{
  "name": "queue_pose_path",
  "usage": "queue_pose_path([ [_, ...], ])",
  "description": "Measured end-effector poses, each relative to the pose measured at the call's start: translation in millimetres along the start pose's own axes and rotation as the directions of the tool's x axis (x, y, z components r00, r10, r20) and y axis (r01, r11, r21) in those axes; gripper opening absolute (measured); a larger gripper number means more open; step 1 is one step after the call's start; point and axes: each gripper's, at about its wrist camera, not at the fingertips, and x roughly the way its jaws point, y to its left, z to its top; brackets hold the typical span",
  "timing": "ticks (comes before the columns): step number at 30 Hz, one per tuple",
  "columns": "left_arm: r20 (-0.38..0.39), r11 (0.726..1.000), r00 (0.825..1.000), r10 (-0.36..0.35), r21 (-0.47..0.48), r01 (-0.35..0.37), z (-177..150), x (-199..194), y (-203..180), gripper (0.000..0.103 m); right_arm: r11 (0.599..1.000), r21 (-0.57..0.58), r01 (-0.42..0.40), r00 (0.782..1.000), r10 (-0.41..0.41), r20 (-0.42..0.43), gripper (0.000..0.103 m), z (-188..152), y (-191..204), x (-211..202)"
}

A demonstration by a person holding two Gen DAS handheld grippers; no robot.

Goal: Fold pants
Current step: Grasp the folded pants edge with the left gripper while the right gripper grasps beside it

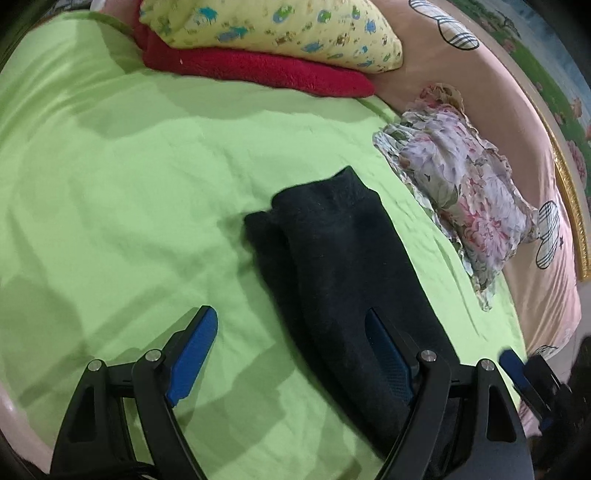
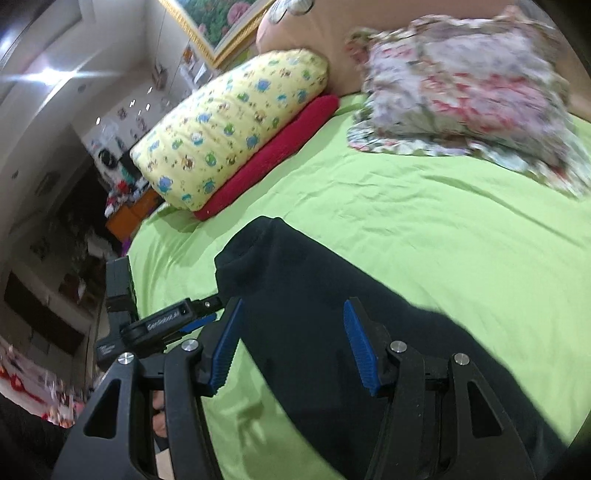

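The dark navy pants [image 1: 332, 258] lie folded lengthwise on the green sheet [image 1: 110, 184], the leg cuffs pointing away from me. My left gripper [image 1: 291, 325] is open, just above the near part of the pants, its right finger over the cloth and its left finger over the sheet. In the right wrist view the pants [image 2: 314, 295] stretch from the centre to the lower right. My right gripper [image 2: 291, 317] is open above them and holds nothing. The left gripper [image 2: 159, 325] shows at the left of that view, and the right gripper [image 1: 524, 376] shows at the right edge of the left wrist view.
A yellow patterned pillow [image 1: 266, 29] lies on a red blanket [image 1: 258, 70] at the far side of the bed. A floral frilled pillow [image 1: 458, 192] lies to the right of the pants. A pink bedspread [image 1: 517, 110] and a framed picture [image 2: 214, 26] lie beyond.
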Motion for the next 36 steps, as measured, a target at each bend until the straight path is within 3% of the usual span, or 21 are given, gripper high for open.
queue_pose_path([
  [7,-0.002,0.999,1.0,-0.026,-0.046,0.026,4.4,5.0,2.7,0.083,0.996,-0.072,-0.047,0.989,0.037,-0.142,0.057,43.0,-3.3,57.6],
  [12,0.003,0.999,1.0,-0.029,-0.044,0.029,8.1,11.6,1.3,0.084,0.989,-0.092,-0.116,0.963,0.089,-0.255,0.057,72.3,-5.0,106.4],
  [21,0.012,0.998,0.999,-0.049,-0.03,0.049,15.1,20.4,-0.5,0.083,0.979,-0.147,-0.143,0.929,0.081,-0.362,0.057,88.6,5.5,170.4],
  [22,0.012,0.998,0.999,-0.051,-0.029,0.052,15.7,20.8,-0.3,0.083,0.978,-0.152,-0.14,0.927,0.075,-0.369,0.056,89.1,7.5,174.3],
  [24,0.016,0.998,0.998,-0.06,-0.034,0.06,16.8,21.3,0.1,0.083,0.976,-0.16,-0.145,0.92,0.073,-0.386,0.043,89.1,11.2,181.5],
  [28,0.038,0.997,0.997,-0.066,-0.041,0.068,16.7,21.7,-0.1,0.081,0.975,-0.179,-0.132,0.916,0.05,-0.399,0.032,88.7,13.4,187.5],
  [31,0.041,0.999,0.998,-0.037,-0.006,0.038,16.8,24.4,-5.7,0.067,0.975,-0.179,-0.134,0.924,0.058,-0.378,0.021,88.6,12.7,182.9],
  [33,0.034,0.999,0.999,-0.041,0.006,0.041,17.8,26.7,-6.5,0.045,0.973,-0.184,-0.137,0.933,0.065,-0.355,0.019,88.1,13.4,176.7],
  [36,0.018,0.997,0.997,-0.072,-0.012,0.073,19.5,27.7,-2.7,0.039,0.974,-0.169,-0.15,0.942,0.089,-0.324,0.017,88.3,12.7,166.4],
])
